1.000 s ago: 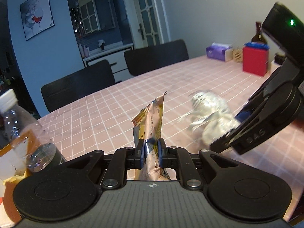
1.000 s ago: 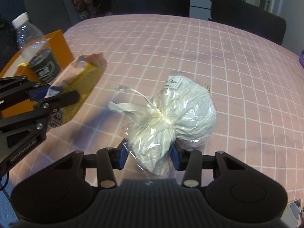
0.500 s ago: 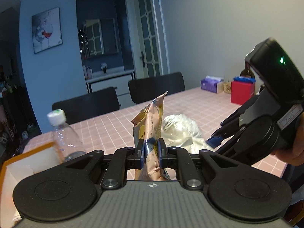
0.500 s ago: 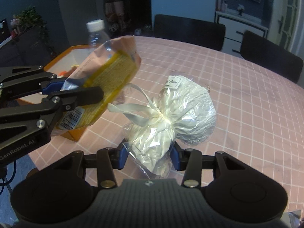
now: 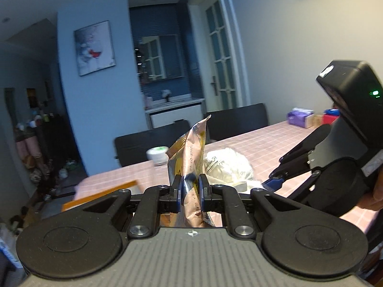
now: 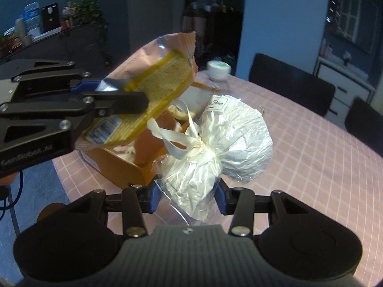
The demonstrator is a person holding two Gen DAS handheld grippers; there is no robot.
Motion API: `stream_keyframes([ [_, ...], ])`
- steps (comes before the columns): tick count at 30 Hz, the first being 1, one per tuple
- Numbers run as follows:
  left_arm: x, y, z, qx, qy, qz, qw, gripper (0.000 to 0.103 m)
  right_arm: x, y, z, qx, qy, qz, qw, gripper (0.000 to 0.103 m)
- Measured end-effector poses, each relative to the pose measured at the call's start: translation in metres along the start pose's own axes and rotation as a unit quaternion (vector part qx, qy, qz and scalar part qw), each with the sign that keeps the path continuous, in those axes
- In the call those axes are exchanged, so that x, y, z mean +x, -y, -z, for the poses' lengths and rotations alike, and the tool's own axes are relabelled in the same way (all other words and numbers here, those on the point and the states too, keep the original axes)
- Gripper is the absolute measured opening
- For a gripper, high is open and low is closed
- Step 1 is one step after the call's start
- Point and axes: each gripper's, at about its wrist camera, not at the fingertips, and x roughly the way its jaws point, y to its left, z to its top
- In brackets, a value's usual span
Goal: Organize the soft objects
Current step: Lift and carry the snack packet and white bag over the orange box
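My left gripper (image 5: 189, 191) is shut on a pink and yellow snack packet (image 5: 189, 153), held upright in the air. From the right wrist view the same packet (image 6: 153, 91) slants over an orange box (image 6: 124, 167), with the left gripper (image 6: 112, 95) clamped on its lower end. My right gripper (image 6: 188, 197) is shut on a white cellophane-wrapped bundle (image 6: 234, 143) tied with a cream ribbon, held just beside the box's near corner. In the left wrist view that bundle (image 5: 227, 167) shows right of the packet, with the right gripper (image 5: 277, 179) behind it.
The orange box stands near the corner of a pink checked table (image 6: 323, 167) and holds pale items. A clear bottle with a white cap (image 6: 219, 68) rises behind it. Black chairs (image 6: 287, 83) line the far side. A purple tissue pack (image 5: 300, 117) lies far right.
Both grippers rose and swung left with their loads, from over the table's middle to the orange box at its corner. The packet now hangs over the box.
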Motion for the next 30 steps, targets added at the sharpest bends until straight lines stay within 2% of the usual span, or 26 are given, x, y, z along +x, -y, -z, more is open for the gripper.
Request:
stream_keyframes([
  [8,0.015,-0.032,0.011,-0.007,-0.036,-0.045,0.9983,0.015,0.044,-0.033,-0.038,-0.057,0.006,-0.013,0.998,0.045],
  [18,0.046,-0.095,0.018,-0.040,-0.079,-0.057,0.9944,0.015,0.120,-0.034,-0.085,-0.097,-0.009,0.001,0.995,0.045],
  [21,0.056,-0.109,0.025,-0.043,-0.094,-0.060,0.9928,0.015,0.142,-0.033,-0.095,-0.101,-0.013,0.015,0.995,0.045],
  [25,0.077,-0.118,0.031,-0.029,-0.112,-0.082,0.9899,0.015,0.168,-0.031,-0.104,-0.116,-0.013,0.059,0.991,0.045],
  [30,0.102,-0.130,0.040,-0.031,-0.140,-0.083,0.9862,0.015,0.194,-0.030,-0.110,-0.120,-0.026,0.072,0.990,0.046],
])
